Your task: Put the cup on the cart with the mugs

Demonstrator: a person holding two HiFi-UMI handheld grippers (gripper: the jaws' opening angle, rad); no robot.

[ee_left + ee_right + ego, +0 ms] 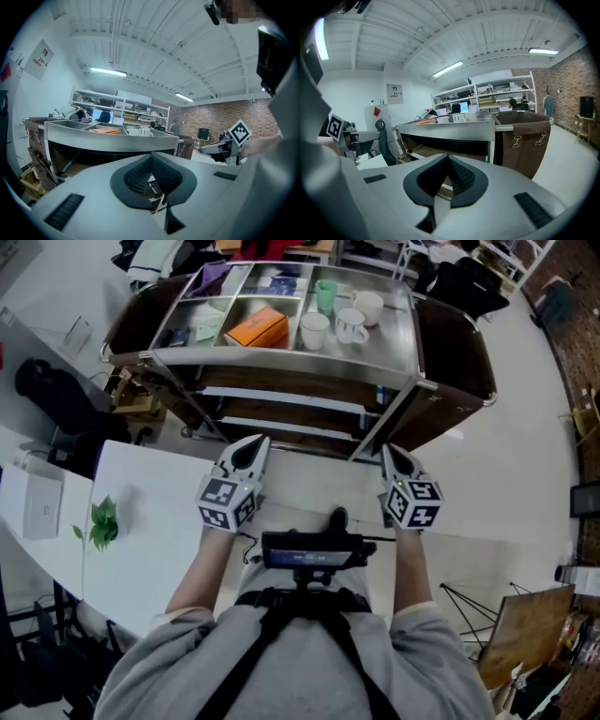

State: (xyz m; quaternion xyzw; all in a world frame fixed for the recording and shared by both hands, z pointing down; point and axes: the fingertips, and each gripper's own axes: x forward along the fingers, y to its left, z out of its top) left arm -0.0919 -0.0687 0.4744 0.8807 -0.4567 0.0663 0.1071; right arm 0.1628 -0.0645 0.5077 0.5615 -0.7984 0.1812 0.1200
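The steel cart (398,348) stands just beyond the white table. On its top right stand a green cup (325,296) and three white mugs (352,326). Both grippers hover side by side over the table's far edge, pointing at the cart and well short of the mugs. My left gripper (251,446) is shut and holds nothing. My right gripper (392,456) is shut and empty too. In the left gripper view the pads meet (151,157) before the cart's rim (108,140), with the mugs (140,131) behind. The right gripper view shows its closed pads (448,158) below the cart (450,127).
An orange box (256,327) and other items fill the cart's left compartments. Brown fabric bags (459,343) hang on the cart's ends. A small green plant (101,521) lies on the white table (150,521). A dark chair (47,395) is at the left.
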